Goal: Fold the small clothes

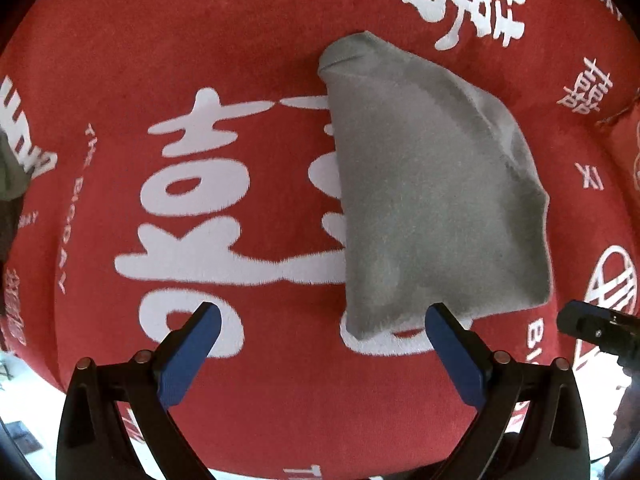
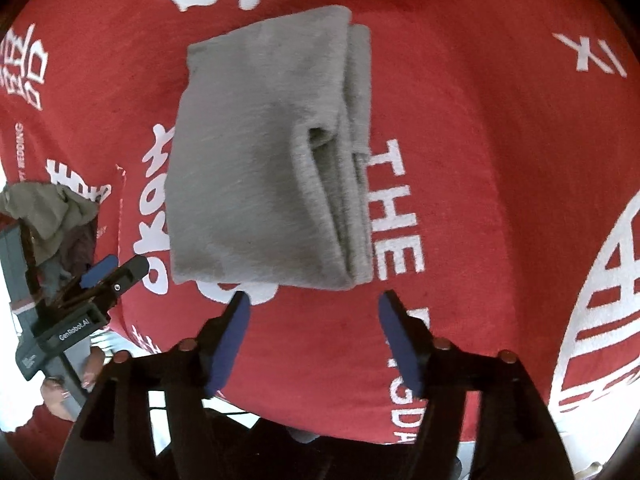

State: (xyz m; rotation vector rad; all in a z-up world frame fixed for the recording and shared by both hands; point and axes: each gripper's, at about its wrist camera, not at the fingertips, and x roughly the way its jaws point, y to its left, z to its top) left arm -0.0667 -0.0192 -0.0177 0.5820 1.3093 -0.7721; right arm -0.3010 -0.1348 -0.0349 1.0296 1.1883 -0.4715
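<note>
Left wrist view: your left hand-held gripper [image 1: 322, 320] hangs above the surface [image 1: 248, 40], which is draped in a red cloth with white lettering, its blue-padded jaws spread wide and holding nothing. The folded grey garment [image 1: 432, 200] lies flat on the cloth, just ahead of the right-hand pad. Your right hand-held gripper [image 1: 600, 328] edges in at the right border.

Right wrist view: the right hand-held gripper [image 2: 314, 300] stands apart too, empty, the grey garment just beyond its tips as a compact rectangle with layered edges along one side. At left, a heap of crumpled clothes [image 2: 52, 208] sits beside a grey box. This piece looks finished; the heap suggests more folding remains for you.
</note>
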